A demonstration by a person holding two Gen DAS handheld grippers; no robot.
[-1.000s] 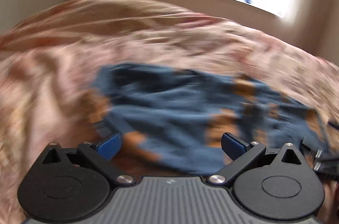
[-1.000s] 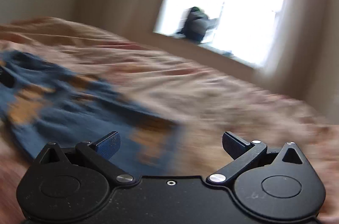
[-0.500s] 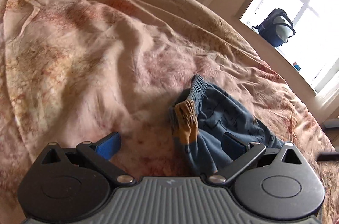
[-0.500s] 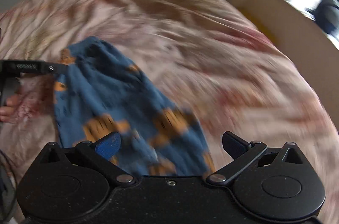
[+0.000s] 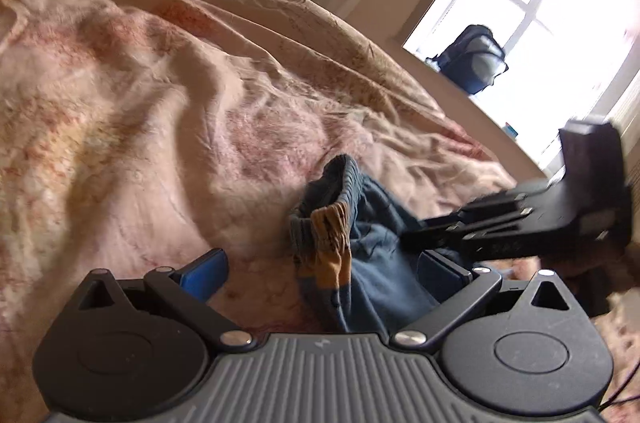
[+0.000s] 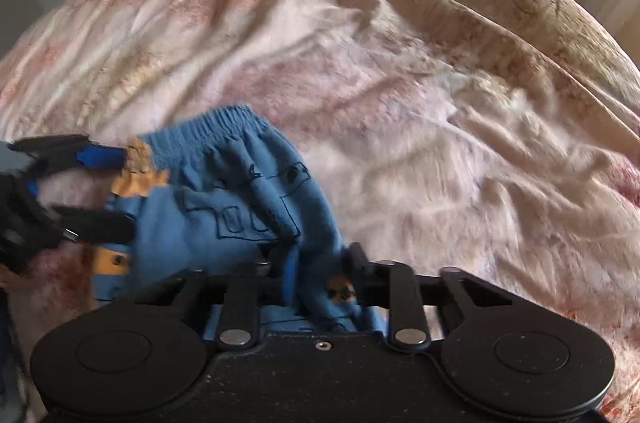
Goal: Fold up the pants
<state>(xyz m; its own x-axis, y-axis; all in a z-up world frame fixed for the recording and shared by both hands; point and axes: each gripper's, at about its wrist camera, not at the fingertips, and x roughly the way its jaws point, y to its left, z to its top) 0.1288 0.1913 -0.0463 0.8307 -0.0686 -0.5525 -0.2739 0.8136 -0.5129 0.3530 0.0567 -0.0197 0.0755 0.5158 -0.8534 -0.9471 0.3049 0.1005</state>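
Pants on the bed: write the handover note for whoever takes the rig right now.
Right gripper: jaws closing on a bunched fold of the blue pants.
Left gripper: open, its fingers either side of the waistband end, nothing pinched.
Pants lie crumpled on the pink bedspread, elastic waistband away from the cameras.
Done: no fold visible.
Left: spread flat, fold.

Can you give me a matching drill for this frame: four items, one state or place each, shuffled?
Items:
1. pants
2. left gripper
3. right gripper
4. backpack

States:
A. on the window sill
B. fingers closing on a fold of blue cloth
C. fingers spread wide, waistband between them
D. crumpled on the pink bedspread

Pairs: 1-D, 2-C, 3-B, 4-A
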